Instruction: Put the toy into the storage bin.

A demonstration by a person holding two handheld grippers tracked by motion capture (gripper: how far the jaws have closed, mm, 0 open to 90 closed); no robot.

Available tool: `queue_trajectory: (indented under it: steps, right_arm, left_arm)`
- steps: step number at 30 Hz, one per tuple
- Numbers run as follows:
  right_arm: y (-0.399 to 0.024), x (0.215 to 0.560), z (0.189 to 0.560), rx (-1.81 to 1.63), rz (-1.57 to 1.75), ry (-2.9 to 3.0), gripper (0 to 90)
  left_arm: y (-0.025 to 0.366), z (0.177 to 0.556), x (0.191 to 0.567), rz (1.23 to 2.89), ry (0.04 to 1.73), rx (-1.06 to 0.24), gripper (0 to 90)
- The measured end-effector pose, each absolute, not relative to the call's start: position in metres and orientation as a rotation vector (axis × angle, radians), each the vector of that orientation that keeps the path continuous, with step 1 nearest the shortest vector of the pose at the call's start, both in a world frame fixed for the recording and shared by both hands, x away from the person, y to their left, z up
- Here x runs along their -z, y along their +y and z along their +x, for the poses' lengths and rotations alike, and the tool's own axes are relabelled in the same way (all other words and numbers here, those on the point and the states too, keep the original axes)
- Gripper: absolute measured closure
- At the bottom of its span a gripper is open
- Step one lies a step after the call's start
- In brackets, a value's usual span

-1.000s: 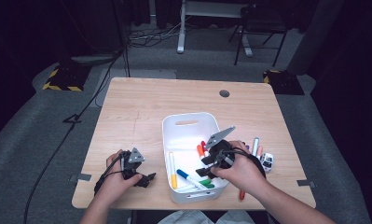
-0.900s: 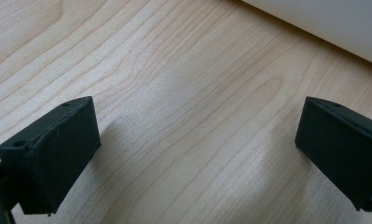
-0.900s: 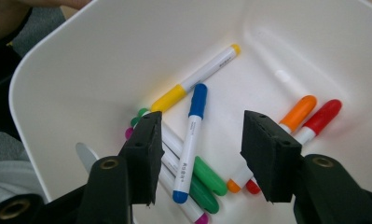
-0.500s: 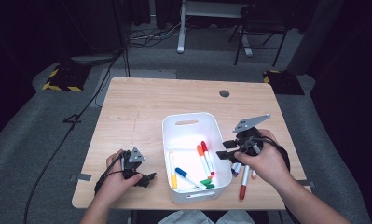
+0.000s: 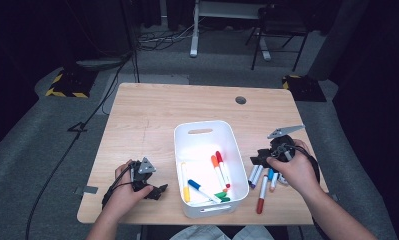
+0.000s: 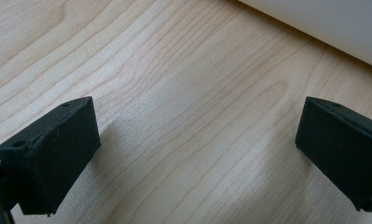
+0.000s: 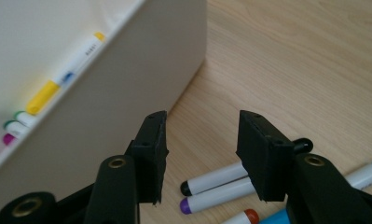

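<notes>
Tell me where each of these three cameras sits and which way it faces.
High view: above the person's side, looking forward and down on the table; both hands show.
Left gripper view: rides the left claw, facing bare wood; jaws wide.
Right gripper view: rides the right claw, facing the white bin and markers.
All share the bin.

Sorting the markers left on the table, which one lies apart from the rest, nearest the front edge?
The red-capped marker. It lies alone toward the table's front edge, while the others bunch beside the bin under the right gripper.
</notes>
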State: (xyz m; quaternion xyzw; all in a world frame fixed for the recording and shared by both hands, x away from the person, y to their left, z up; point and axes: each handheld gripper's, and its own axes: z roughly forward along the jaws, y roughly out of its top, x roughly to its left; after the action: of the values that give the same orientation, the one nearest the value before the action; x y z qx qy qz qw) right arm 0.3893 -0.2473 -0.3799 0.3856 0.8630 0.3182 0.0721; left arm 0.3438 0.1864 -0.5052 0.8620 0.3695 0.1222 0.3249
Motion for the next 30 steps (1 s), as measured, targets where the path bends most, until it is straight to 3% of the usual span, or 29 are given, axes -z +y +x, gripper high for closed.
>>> queue_trajectory:
  steps: [14, 30]
  right_arm:
    - [-0.252, 0.445, 0.412, -0.782, 1.291, 2.635, 51.7]
    - [-0.246, 0.466, 0.424, -0.767, 1.354, 2.622, 51.0]
  left_arm:
    - [0.187, 0.346, 0.505, 2.262, 0.938, -0.341, 0.0]
    - [0.186, 0.344, 0.505, 2.260, 0.969, -0.320, 0.0]
